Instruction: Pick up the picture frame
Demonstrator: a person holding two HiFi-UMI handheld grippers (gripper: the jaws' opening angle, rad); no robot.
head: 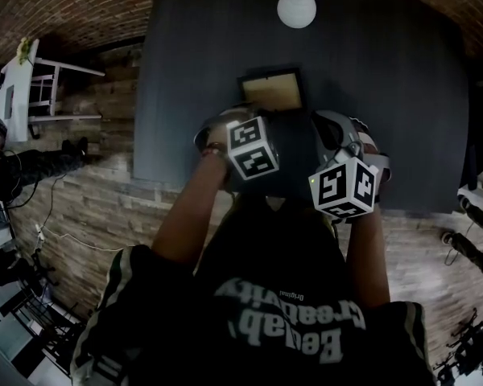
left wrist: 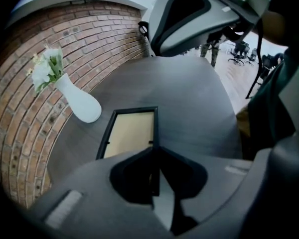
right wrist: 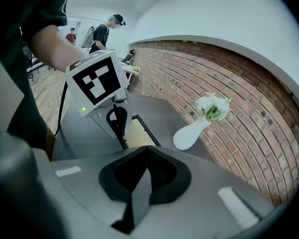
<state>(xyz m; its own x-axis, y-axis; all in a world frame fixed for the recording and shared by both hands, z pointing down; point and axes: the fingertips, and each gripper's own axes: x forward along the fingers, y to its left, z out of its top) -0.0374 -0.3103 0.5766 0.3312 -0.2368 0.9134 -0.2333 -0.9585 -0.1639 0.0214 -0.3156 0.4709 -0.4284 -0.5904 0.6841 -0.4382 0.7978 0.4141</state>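
Pinching the picture frame is the left gripper; the right gripper sits pressed together.

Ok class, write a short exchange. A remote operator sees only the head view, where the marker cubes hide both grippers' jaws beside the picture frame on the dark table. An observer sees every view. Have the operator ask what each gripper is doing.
Operator: Is the left gripper actually on the picture frame?
Observer: Yes. In the left gripper view, the left gripper is shut on one black edge of the picture frame.
Operator: And the right gripper, is it holding the frame too?
Observer: No. In the right gripper view, the right gripper has its jaws together with nothing between them, and the frame lies beyond their tips.
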